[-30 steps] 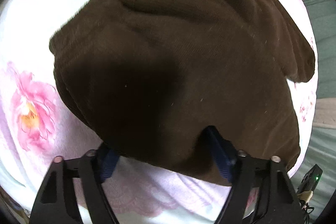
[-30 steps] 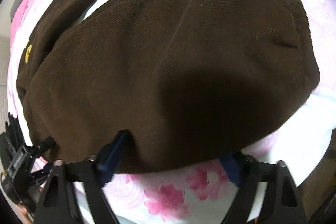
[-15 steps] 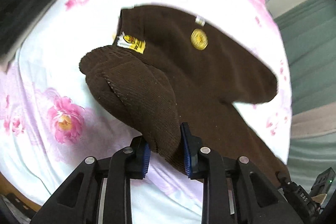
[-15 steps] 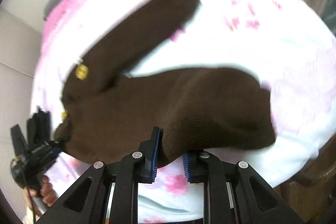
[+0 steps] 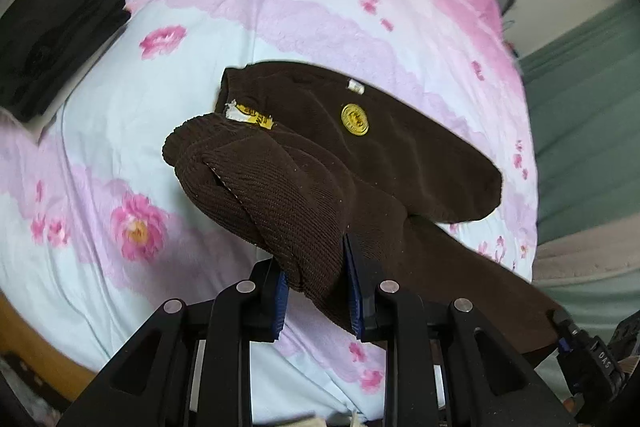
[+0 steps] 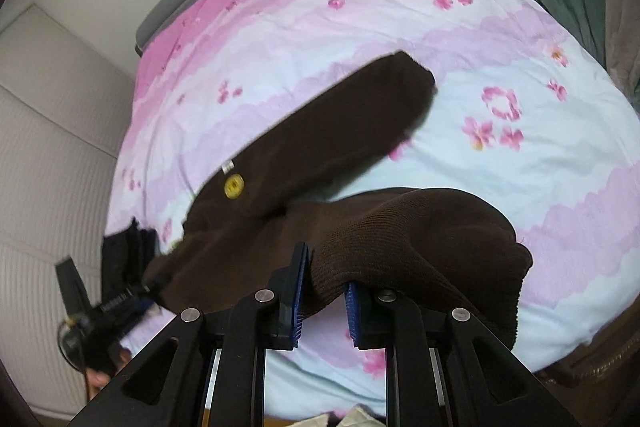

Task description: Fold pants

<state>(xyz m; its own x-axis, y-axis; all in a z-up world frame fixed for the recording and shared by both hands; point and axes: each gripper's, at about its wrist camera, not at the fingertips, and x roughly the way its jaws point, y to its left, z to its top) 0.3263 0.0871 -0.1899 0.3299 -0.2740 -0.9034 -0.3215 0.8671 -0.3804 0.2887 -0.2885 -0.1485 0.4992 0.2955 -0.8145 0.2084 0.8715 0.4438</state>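
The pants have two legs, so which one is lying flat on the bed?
The far leg with the round yellow badge lies flat on the bedspread; the near leg is lifted, pinched in both jaws.

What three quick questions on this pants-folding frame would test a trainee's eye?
1. True or false: the left tongs and right tongs are both shut on the brown pants.
2. What colour is the round badge on the pants?
3. The bedspread pattern is: A stripes, B pink flowers, C checks.

Key: 1 true; 2 yellow; 3 B.
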